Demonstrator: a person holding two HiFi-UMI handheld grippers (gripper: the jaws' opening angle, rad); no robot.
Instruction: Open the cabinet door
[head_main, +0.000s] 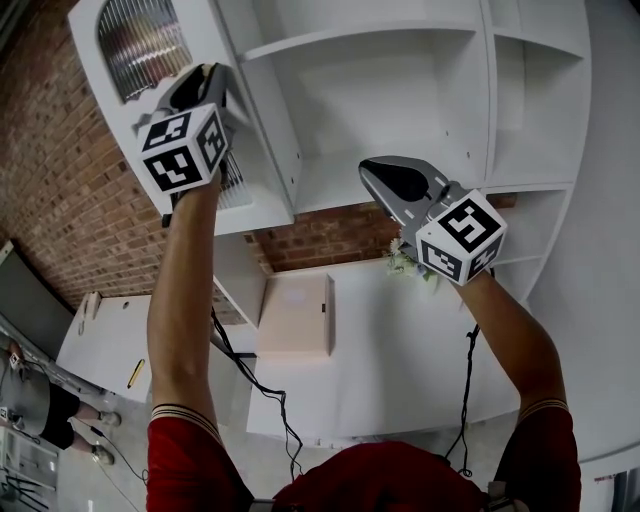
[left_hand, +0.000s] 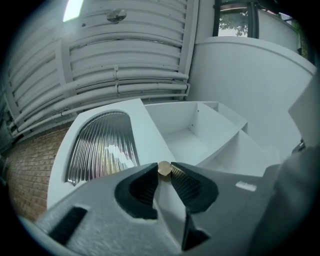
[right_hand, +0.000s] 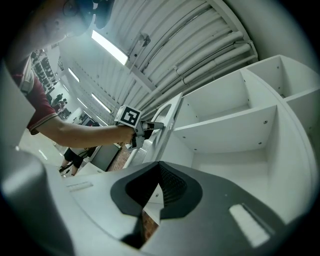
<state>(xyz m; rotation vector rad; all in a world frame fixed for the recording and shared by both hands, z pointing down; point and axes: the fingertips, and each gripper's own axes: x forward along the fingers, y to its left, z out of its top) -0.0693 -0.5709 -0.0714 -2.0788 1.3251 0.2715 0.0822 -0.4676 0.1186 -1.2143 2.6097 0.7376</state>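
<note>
Seen from the head view, two bare forearms in short red sleeves (head_main: 186, 440) reach up and away from the person. Each hand holds a grey two-jaw gripper with a cube of black and white square markers (head_main: 183, 148). Thin black cables (head_main: 262, 388) hang down beside the arms.

The left gripper (head_main: 203, 72) is raised high on the left. In its own view, its ribbed black pads pinch a small round brass knob (left_hand: 164, 168) between their tips. The knob sits on the edge of the white cabinet door (left_hand: 148, 131), which stands open, angled out from the cabinet (head_main: 400, 100) towards the person. The door has an arched pane of ribbed glass (left_hand: 102, 145) that catches the light.

The right gripper (head_main: 364, 166) is lower and to the right, well apart from the door. Its jaws are pressed together at the tips with nothing between them, and they point into the open cabinet.

Beyond the door, the inside of the cabinet is bare white, divided by shelves (right_hand: 227, 122) and an upright panel into several open compartments.

Below the cabinet a white desk (head_main: 400, 350) holds a pale, flat box (head_main: 295, 315). A red brick wall (head_main: 70, 180) runs behind the door and along the gap between cabinet and desk. Farthest off, in the gripper views, a white ribbed ceiling (left_hand: 125, 55) carries pipes and strip lights.
</note>
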